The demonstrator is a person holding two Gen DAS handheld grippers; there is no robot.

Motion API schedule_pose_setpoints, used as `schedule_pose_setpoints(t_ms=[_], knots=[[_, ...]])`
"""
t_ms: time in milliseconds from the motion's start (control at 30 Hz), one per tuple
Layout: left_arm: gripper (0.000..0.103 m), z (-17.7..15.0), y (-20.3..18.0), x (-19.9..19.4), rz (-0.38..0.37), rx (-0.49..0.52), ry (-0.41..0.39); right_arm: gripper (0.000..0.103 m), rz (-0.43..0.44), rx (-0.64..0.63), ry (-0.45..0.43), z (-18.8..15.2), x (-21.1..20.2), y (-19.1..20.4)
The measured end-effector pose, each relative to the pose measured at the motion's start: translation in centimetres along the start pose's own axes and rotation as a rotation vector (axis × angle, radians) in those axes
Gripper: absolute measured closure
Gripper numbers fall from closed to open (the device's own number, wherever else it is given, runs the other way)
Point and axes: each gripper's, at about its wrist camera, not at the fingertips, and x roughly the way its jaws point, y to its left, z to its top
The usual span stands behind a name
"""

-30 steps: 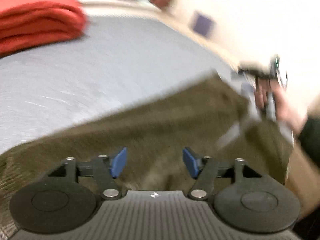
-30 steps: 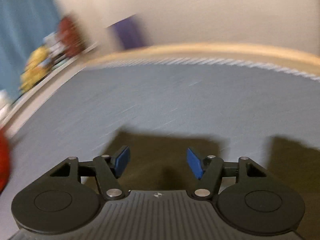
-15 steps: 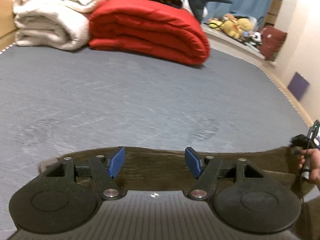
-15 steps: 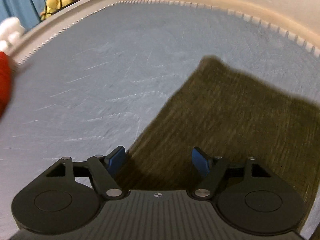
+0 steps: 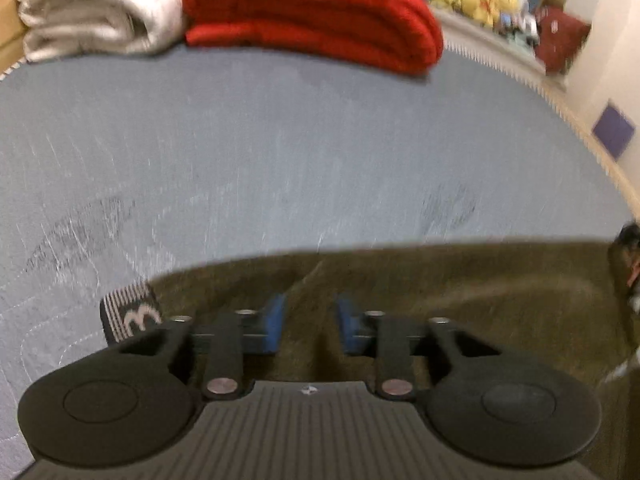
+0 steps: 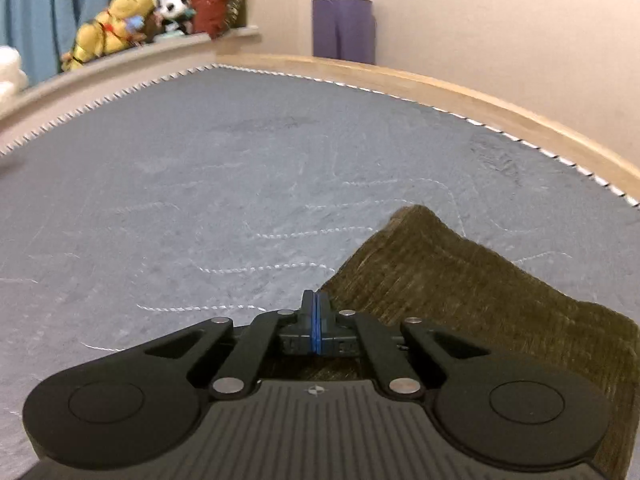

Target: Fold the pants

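Observation:
Olive-brown pants [image 5: 440, 280] lie on the grey mattress [image 5: 280, 152], folded, with a striped waistband label [image 5: 128, 312] at their left end. My left gripper [image 5: 310, 324] is open, its blue pads low over the fabric with a ridge of cloth between them. In the right wrist view the pants [image 6: 460, 288] lie to the right. My right gripper [image 6: 315, 320] is shut at the pants' left edge; whether cloth sits between the pads cannot be told.
A red folded blanket [image 5: 312, 12] and a white rolled blanket [image 5: 96, 12] sit at the far end of the mattress. Stuffed toys [image 6: 116, 28] line a ledge. A wooden bed rail [image 6: 440, 88] and a purple object [image 6: 344, 28] by the wall bound the right side.
Both grippers have dropped lower over the pants. My right gripper has closed from wide open to shut at the pants' edge. My left gripper's pads have narrowed somewhat.

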Motion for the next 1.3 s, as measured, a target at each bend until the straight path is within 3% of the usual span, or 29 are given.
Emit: schedule_pose_setpoints(t_ms=[67, 100, 133, 200, 233, 267, 367, 500, 667, 800, 900, 1100, 1167, 1233, 1300], knots=[[0.088, -0.5, 0.8, 1.5, 0.03, 0.053, 0.055, 0.076, 0.052, -0.005, -0.02, 0.3, -1.8, -0.5], [0.094, -0.9, 1.6, 2.5, 0.073, 0.073, 0.079, 0.057, 0.067, -0.013, -0.042, 0.6, -2.9, -0.8], [0.1, -1.3, 2.6, 3.4, 0.128, 0.076, 0.093, 0.047, 0.091, -0.029, -0.072, 0.8, -4.5, -0.9], [0.1, -1.4, 5.2, 3.9, 0.117, 0.014, 0.053, 0.045, 0.158, -0.07, -0.093, 1.0, -7.4, -1.0], [0.101, -1.3, 5.7, 3.6, 0.148, -0.005, 0.047, 0.042, 0.19, -0.086, -0.091, 1.1, -9.1, -1.0], [0.101, -1.3, 6.0, 3.3, 0.177, 0.002, 0.051, 0.041, 0.221, -0.098, -0.091, 1.2, -11.1, -1.1], [0.1, -1.7, 5.5, 1.5, 0.163, 0.022, 0.05, 0.033, 0.289, -0.115, -0.102, 0.8, -17.0, -1.7], [0.095, -1.9, 4.5, -2.6, 0.044, 0.022, -0.003, 0.021, 0.396, -0.179, -0.099, -0.6, -25.8, -2.9], [0.094, -4.0, 2.8, -6.5, -0.018, 0.113, -0.034, 0.016, 0.502, -0.215, -0.104, -4.9, -35.6, -5.5], [0.094, -6.2, 2.2, -9.2, -0.077, 0.135, -0.048, 0.016, 0.581, -0.262, -0.065, -9.7, -39.0, -6.4], [0.087, -8.3, 2.7, -9.8, -0.152, 0.136, 0.042, 0.016, 0.613, -0.382, -0.031, -13.8, -40.2, -5.9], [0.084, -14.4, 3.4, -9.8, -0.15, 0.316, 0.147, 0.016, 0.723, -0.664, -0.022, -17.8, -43.4, -3.0], [0.084, -16.6, 4.6, -7.7, -0.159, 0.331, 0.268, 0.016, 0.747, -0.753, -0.003, -18.9, -44.1, -2.3], [0.084, -17.3, 4.6, -7.6, -0.161, 0.382, 0.263, 0.016, 0.76, -0.835, -0.003, -19.8, -44.7, -1.6], [0.084, -17.0, 5.0, -8.3, -0.177, 0.331, 0.255, 0.016, 0.755, -0.864, 0.007, -20.0, -44.8, -1.2]])
